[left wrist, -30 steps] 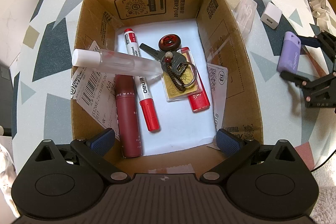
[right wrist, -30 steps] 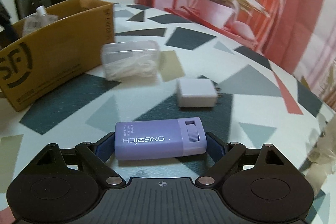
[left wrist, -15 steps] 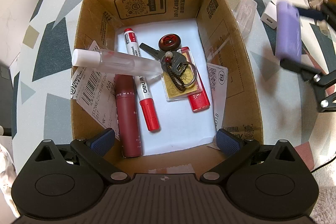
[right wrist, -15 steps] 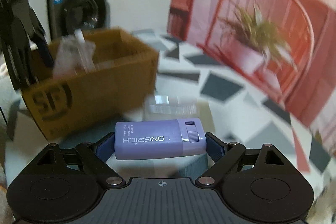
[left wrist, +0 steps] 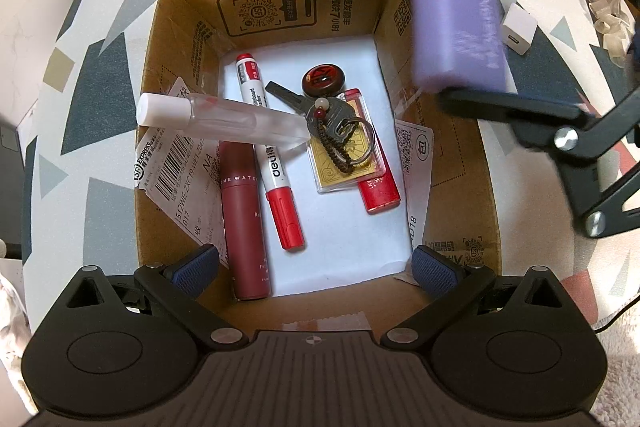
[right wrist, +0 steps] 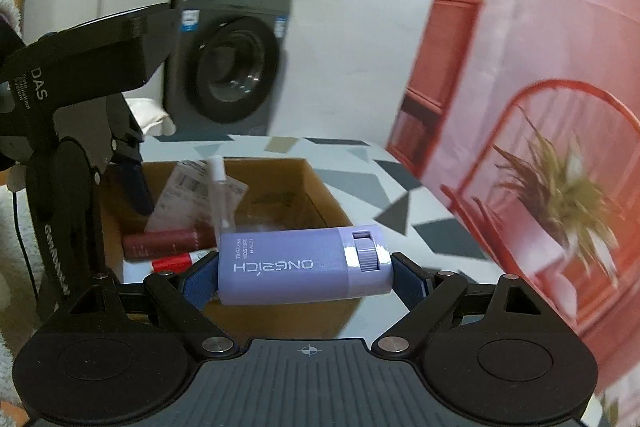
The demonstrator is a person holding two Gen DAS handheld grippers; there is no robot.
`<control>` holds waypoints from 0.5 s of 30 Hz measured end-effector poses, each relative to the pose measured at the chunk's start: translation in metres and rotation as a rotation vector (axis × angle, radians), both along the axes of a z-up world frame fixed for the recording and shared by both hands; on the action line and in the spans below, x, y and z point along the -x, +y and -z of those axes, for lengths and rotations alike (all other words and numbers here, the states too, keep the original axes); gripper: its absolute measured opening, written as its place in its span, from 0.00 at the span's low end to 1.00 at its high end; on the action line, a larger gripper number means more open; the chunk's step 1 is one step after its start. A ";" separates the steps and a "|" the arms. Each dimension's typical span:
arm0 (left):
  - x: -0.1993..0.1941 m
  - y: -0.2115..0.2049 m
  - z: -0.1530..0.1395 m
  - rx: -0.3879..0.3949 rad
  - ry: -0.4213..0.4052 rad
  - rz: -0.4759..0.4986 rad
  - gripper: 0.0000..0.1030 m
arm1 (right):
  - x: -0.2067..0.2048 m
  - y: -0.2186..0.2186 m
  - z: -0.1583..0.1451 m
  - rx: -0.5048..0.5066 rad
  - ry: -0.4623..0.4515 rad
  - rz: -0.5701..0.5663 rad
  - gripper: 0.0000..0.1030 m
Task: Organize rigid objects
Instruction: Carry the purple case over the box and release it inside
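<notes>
**Left wrist view: lilac case held above the box's 2 o'clock corner**

Left wrist view looks almost straight down on a counter (left wrist: 100, 75) covered in grey, white and dark triangles. At its centre stands an open cardboard box (left wrist: 448, 163) lined with white paper. The left claw (left wrist: 316, 263) hangs over the box's 6 o'clock wall, its blue pads spread wide with nothing between them.

At 1 to 2 o'clock the right claw (left wrist: 472, 7) comes in above the box's corner, clenched lengthwise on a lilac case (left wrist: 456, 15), blurred here. The right wrist view shows the grip plainly: the right claw (right wrist: 306, 277) has one pad on each end of the case (right wrist: 304, 267), which lies crosswise, printed side up, above the box (right wrist: 320, 195). The left claw's black frame (right wrist: 72, 131) stands at 9 o'clock in that view.

Inside the box, from largest down: a clear tube (left wrist: 224, 119) with a white cap lies slanted across the 9 o'clock side, its cap end propped on the wall there. Under it lies a maroon tube (left wrist: 244, 219), pointing to 6 o'clock. Just beside that is a red-capped marker (left wrist: 268, 159). Toward 3 o'clock a clear card holder (left wrist: 344, 155) with a gold card rests on a red tube (left wrist: 378, 183). A key (left wrist: 316, 107) on a ring with a beaded cord lies on the holder, and a round brown fob (left wrist: 322, 81) sits at its 12 o'clock end.

On the counter at 2 o'clock, outside the box, lies a white plug (left wrist: 518, 31).
</notes>
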State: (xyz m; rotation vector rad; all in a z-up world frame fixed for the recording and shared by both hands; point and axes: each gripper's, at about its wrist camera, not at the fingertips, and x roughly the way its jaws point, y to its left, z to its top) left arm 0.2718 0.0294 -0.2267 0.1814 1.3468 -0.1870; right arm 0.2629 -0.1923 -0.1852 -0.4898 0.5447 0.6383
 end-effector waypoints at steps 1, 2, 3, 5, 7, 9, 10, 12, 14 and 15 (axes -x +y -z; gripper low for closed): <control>0.000 0.000 0.000 0.001 0.000 0.000 1.00 | -0.002 0.003 0.001 -0.002 0.004 -0.009 0.83; 0.000 0.000 0.000 0.001 0.000 0.000 1.00 | -0.005 0.005 0.003 -0.002 0.009 -0.018 0.83; 0.000 0.000 0.000 0.001 0.001 0.000 1.00 | -0.006 0.007 0.004 0.000 0.015 -0.028 0.83; 0.000 0.000 0.000 0.001 0.000 0.000 1.00 | -0.008 0.012 0.009 0.005 0.031 -0.044 0.83; 0.000 0.000 0.000 0.002 0.000 0.000 1.00 | -0.010 0.015 0.013 0.004 0.048 -0.054 0.83; 0.000 0.000 0.000 0.004 0.000 0.000 1.00 | -0.012 0.018 0.018 0.006 0.065 -0.063 0.83; 0.000 -0.001 0.000 0.004 0.000 0.000 1.00 | -0.012 0.019 0.020 0.007 0.072 -0.067 0.83; 0.000 -0.001 0.000 0.003 -0.001 0.000 1.00 | -0.013 0.021 0.024 0.010 0.089 -0.073 0.83; 0.001 0.000 0.001 0.003 -0.002 0.000 1.00 | -0.014 0.022 0.027 0.014 0.097 -0.071 0.84; 0.001 0.000 0.001 0.002 -0.003 0.000 1.00 | -0.014 0.021 0.027 0.013 0.098 -0.071 0.84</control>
